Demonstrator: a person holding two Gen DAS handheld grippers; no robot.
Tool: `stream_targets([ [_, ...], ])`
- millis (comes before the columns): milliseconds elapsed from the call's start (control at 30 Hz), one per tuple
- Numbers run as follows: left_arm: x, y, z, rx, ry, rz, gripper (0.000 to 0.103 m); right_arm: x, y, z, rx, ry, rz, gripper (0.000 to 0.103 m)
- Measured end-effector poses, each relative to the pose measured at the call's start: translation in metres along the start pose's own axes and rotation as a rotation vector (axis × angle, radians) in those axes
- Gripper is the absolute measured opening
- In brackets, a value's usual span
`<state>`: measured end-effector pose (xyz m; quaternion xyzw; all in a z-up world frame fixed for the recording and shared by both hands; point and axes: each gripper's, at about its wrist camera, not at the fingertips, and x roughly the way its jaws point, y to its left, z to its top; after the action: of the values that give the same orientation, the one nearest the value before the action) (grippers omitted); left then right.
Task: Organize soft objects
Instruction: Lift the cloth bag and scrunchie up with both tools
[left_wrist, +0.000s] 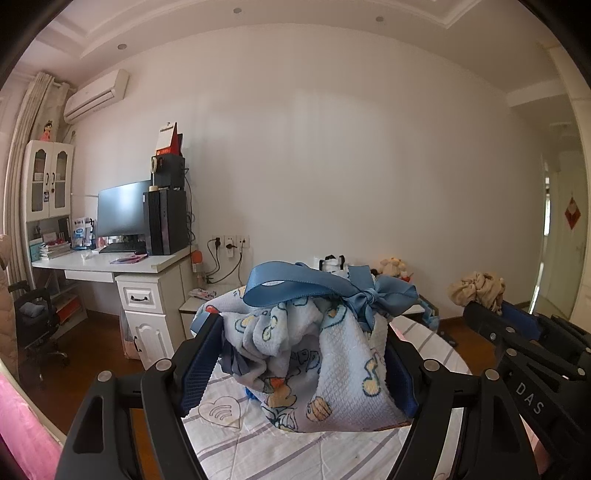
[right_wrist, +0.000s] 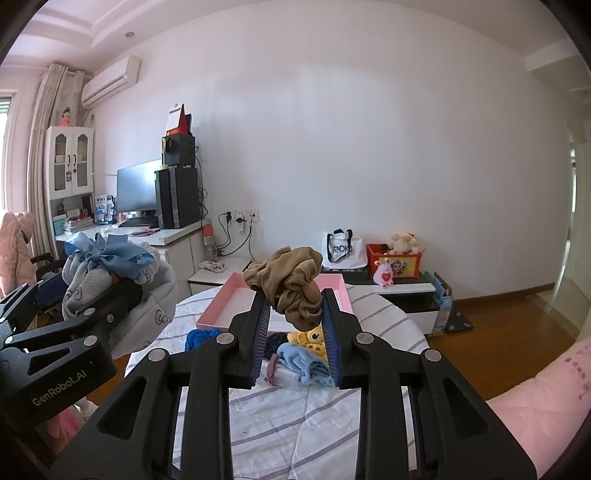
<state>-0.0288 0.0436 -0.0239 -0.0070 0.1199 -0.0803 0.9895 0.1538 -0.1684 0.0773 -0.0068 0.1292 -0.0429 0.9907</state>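
In the left wrist view, the left gripper (left_wrist: 301, 354) has its jaws set wide and pressed against both sides of a bunched pale blue waffle-textured cloth bundle printed with small cartoon figures (left_wrist: 332, 365), which is held up above the round worktop covered in a white cloth with grey stripes (left_wrist: 295, 454). A glossy blue satin ribbon tied in a bow (left_wrist: 325, 291) arches over the bundle. The bundle hides most of the worktop behind it, and the lower edge of a blue item under it cannot be made out. At the right edge the right gripper (left_wrist: 491, 314) shows only in part, with a crumpled tan fabric scrunchie (left_wrist: 476, 291) sitting at its tip.

In the right wrist view, the right gripper (right_wrist: 295, 314) has its jaws narrowed onto the ruffled tan scrunchie (right_wrist: 295, 291), which hangs above the worktop (right_wrist: 295, 424). Behind it lies a shallow pink rectangular tray (right_wrist: 229, 306), its middle blocked by the scrunchie. Between the fingers, a yellow crocheted piece (right_wrist: 308, 338), a folded light blue fleecy cloth (right_wrist: 303, 363) and a dark blue knitted piece (right_wrist: 197, 338) lie on the worktop, each partly covered. At the left, the left gripper (right_wrist: 110, 299) carries the ribboned bundle (right_wrist: 147, 295). A pink quilted sleeve (right_wrist: 535, 398) is cut off at the lower right.
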Motion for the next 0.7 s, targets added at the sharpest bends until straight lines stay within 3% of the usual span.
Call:
stream_targets([
  [433,0.015,0.002,0.004,-0.002,0.040,-0.008,0.075,0.022,0.001,-0.010,-0.008,0.058,0.007,0.026],
  [700,0.047,0.007,0.012,-0.015,0.104,-0.015,0.075,0.051,0.000,-0.017,-0.005,0.117,0.005,0.026],
])
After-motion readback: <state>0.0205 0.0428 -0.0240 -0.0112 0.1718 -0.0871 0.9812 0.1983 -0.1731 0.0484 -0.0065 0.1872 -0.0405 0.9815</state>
